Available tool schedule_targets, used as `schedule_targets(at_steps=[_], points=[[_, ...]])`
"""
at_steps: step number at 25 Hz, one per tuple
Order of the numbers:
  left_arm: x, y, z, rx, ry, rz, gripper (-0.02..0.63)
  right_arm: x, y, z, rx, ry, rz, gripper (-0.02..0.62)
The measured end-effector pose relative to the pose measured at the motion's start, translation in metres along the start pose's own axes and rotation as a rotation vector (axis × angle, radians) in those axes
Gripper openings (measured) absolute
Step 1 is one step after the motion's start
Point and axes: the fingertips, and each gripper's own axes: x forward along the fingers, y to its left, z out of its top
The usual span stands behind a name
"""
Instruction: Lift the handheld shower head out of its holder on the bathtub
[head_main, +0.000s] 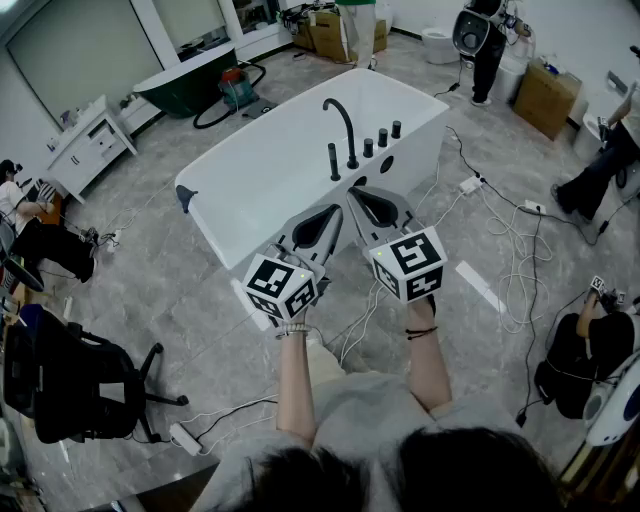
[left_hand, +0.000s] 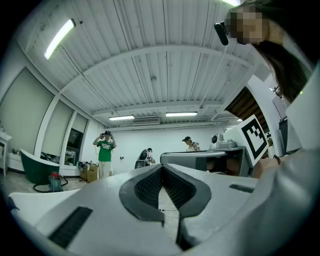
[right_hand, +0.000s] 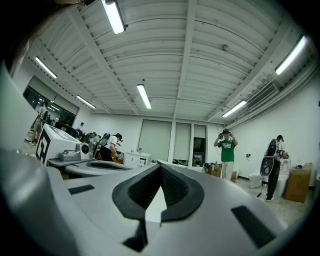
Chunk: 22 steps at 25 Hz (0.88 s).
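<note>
You're holding the left gripper (head_main: 331, 213) and right gripper (head_main: 358, 194) level, short of the bathtub (head_main: 228, 163) — both jaws together, empty — probably lining up on the shower head (head_main: 334, 160).

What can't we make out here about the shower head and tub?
- Handheld shower head: seen in the head view only, too small to show how it sits in its holder; no hose discernible.
- Bathtub near rim: in the head view, partly covered by the left hand-held gripper and right hand-held gripper.
- Both gripper views: each gripper's own shut jaws fill the lower frame; shower head not shown.
</note>
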Motion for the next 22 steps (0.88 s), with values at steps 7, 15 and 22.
schedule_targets(at_steps=[7,15,22], points=[[-0.013,0.002,0.002,0.000,-0.004,0.009,0.005,0.001,0.013,-0.001,0.009,-0.002,0.009,0.000],[-0.017,0.005,-0.010,-0.028,0.020,0.026,0.005,0.000,0.013,-0.014,0.040,0.011,0.005,0.000],[-0.011,0.018,-0.024,-0.060,0.056,0.024,0.005,0.014,0.000,-0.030,0.093,0.032,-0.015,0.000]])
